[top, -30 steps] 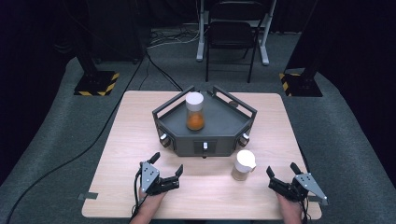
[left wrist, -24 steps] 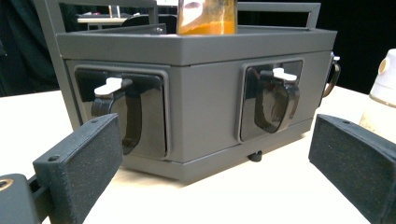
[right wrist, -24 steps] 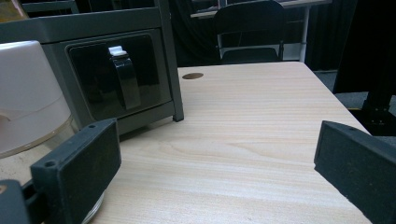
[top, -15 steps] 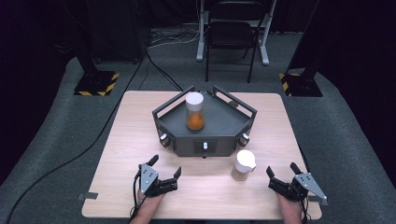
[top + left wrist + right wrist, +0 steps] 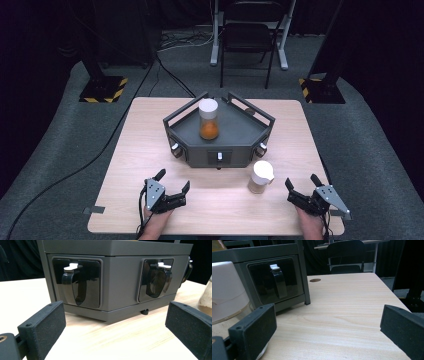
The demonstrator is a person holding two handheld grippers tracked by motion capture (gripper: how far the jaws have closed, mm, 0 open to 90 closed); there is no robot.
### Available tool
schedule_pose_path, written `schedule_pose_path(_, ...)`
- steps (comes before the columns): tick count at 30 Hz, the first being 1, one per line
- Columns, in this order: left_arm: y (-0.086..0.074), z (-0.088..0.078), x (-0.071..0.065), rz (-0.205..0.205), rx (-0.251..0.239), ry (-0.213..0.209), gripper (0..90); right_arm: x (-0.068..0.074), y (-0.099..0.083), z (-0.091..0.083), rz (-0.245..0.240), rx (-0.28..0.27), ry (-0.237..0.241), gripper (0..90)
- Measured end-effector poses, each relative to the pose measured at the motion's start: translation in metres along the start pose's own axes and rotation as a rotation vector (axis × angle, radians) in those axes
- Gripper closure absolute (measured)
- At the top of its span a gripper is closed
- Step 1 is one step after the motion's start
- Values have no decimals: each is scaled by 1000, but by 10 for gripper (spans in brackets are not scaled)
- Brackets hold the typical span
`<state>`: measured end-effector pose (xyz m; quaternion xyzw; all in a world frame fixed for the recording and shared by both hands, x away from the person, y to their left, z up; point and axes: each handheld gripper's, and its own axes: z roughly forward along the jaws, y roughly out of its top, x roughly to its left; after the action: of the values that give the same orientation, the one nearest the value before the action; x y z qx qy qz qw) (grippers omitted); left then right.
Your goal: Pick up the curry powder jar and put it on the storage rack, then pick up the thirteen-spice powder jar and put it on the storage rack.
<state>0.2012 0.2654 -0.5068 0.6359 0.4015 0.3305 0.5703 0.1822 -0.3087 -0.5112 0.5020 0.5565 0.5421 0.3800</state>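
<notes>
A grey box-like stand (image 5: 220, 142) with railings sits mid-table, and a white-lidded jar of orange stuff (image 5: 208, 120) stands on top of it. Just in front of its right corner, a second white-lidded jar (image 5: 261, 176) with pale contents stands on the table. My left gripper (image 5: 173, 180) is open near the front edge and faces the stand's front panels (image 5: 117, 282) with their black latches (image 5: 75, 283). My right gripper (image 5: 301, 181) is open and empty at the front right. The pale jar (image 5: 227, 292) is close beside its left pad (image 5: 253, 332).
The wooden table (image 5: 150, 150) has bare room left and right of the stand. A small brown hole (image 5: 315, 280) marks the tabletop far right. A black chair (image 5: 250, 37) and two stand bases with yellow-black stripes (image 5: 102, 90) are on the floor beyond.
My left gripper has drifted very slightly left and toward the near edge. The right gripper and both jars have stayed put.
</notes>
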Motion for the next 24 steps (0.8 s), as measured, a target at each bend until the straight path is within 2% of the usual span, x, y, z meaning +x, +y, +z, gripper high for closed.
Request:
schedule_pose_path(12,1,2,-1,13,20,-1,29,0,0,0,-1,0,0,0)
schedule_pose_path(24,-1,2,0,11,12,-7,26,0,-2,-1,-2,-9,3,0)
